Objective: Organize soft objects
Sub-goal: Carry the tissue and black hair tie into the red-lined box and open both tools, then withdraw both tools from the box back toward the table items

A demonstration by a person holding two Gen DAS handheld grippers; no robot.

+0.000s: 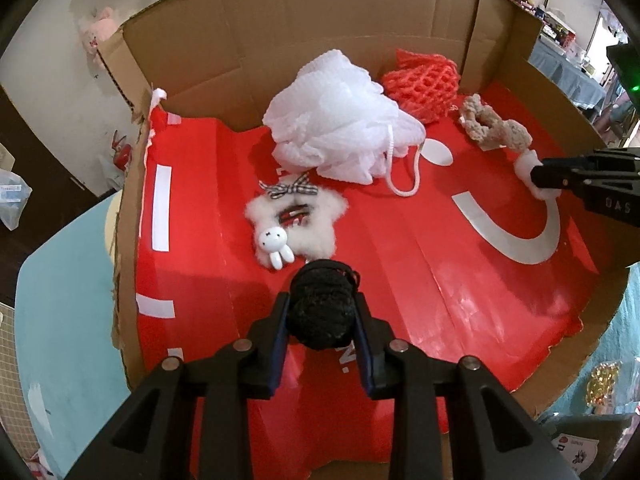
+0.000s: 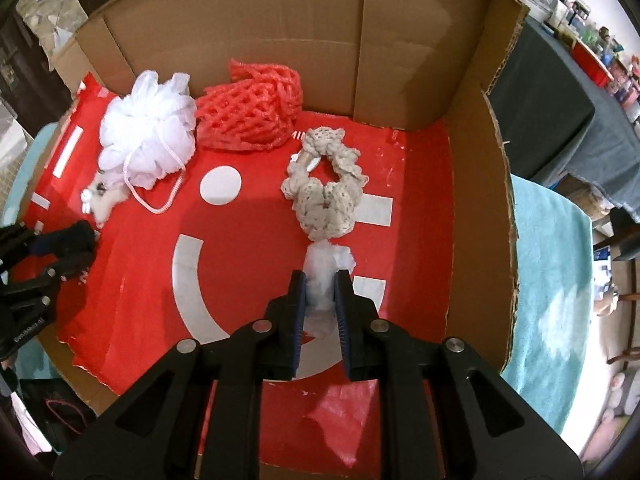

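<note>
Left gripper (image 1: 322, 316): your jaws clamp a black knitted yarn ball (image 1: 322, 308) over the red-lined cardboard box (image 2: 472, 184) floor, near side.
Right gripper (image 2: 320, 292): clamps a white fluffy wad (image 2: 326, 268), just beside the beige crocheted ring (image 2: 324, 184).
Open room: bare red floor between both grippers.
Right view only: box's right wall edge.

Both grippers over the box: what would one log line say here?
left gripper: shut on black ball | right gripper: shut on white fluff | box: loofah, red net, crochet ring, star plush
</note>
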